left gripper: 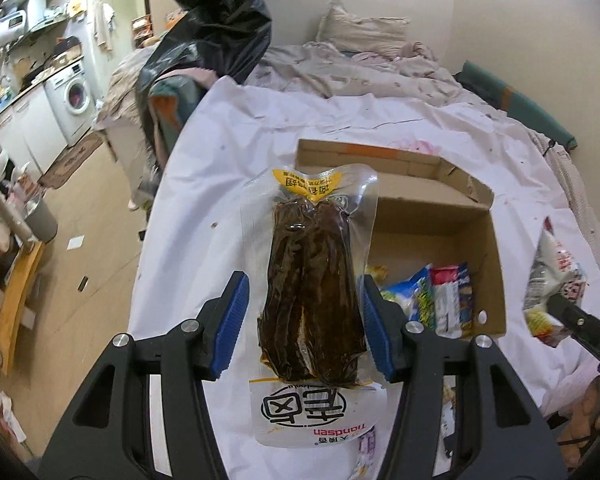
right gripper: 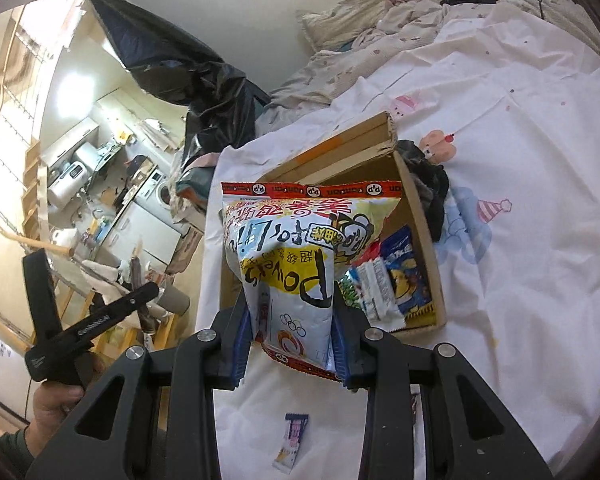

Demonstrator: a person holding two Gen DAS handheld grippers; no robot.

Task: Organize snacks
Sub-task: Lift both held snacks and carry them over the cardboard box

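White printed sheet (right gripper: 520,200) covers bed; kitchen (left gripper: 40,92) beyond, left.

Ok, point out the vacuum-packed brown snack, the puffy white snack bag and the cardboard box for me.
vacuum-packed brown snack (left gripper: 312,296), left wrist view, on the dark contents at mid-pack.
puffy white snack bag (right gripper: 288,264), right wrist view, on the printed front.
cardboard box (left gripper: 428,212), left wrist view, on the bare inner wall.

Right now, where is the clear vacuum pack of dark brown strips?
Left wrist view, centre: clear vacuum pack sits between the left gripper's blue pads, above the white sheet, left of the cardboard box.
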